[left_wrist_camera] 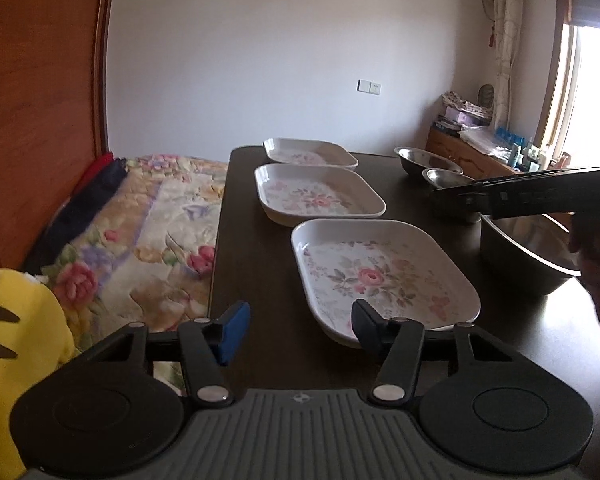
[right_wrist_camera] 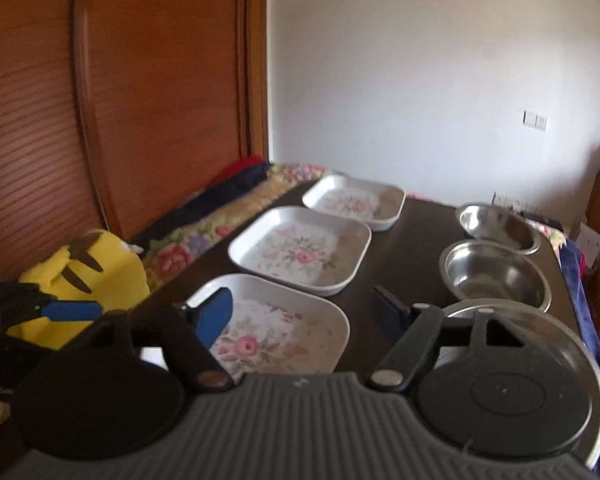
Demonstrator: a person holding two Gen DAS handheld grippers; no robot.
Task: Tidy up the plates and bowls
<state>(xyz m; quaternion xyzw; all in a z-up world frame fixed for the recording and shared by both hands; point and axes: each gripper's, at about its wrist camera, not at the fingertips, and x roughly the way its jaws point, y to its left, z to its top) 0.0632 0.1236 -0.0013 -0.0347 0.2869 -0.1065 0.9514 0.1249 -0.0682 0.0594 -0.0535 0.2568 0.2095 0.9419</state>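
Note:
Three white square plates with flower prints lie in a row on the dark table (left_wrist_camera: pixel 260 280): near plate (left_wrist_camera: pixel 384 276), middle plate (left_wrist_camera: pixel 316 194), far plate (left_wrist_camera: pixel 308 152). Three steel bowls stand in a row to their right: large near bowl (left_wrist_camera: pixel 528 256), middle bowl (left_wrist_camera: pixel 446 178), far bowl (left_wrist_camera: pixel 424 160). My left gripper (left_wrist_camera: pixel 300 330) is open and empty, just before the near plate's front corner. My right gripper (right_wrist_camera: pixel 304 312) is open and empty, above the near plate (right_wrist_camera: pixel 276 336) and the large bowl (right_wrist_camera: pixel 572 344). The right gripper (left_wrist_camera: pixel 540 192) also shows in the left wrist view, over the bowls.
A bed with a floral quilt (left_wrist_camera: pixel 148 232) lies left of the table. A yellow plush toy (left_wrist_camera: pixel 16 344) sits at the near left. A wooden wardrobe (right_wrist_camera: pixel 140 80) stands behind the bed. A low cabinet with clutter (left_wrist_camera: pixel 480 140) stands at the far right by the window.

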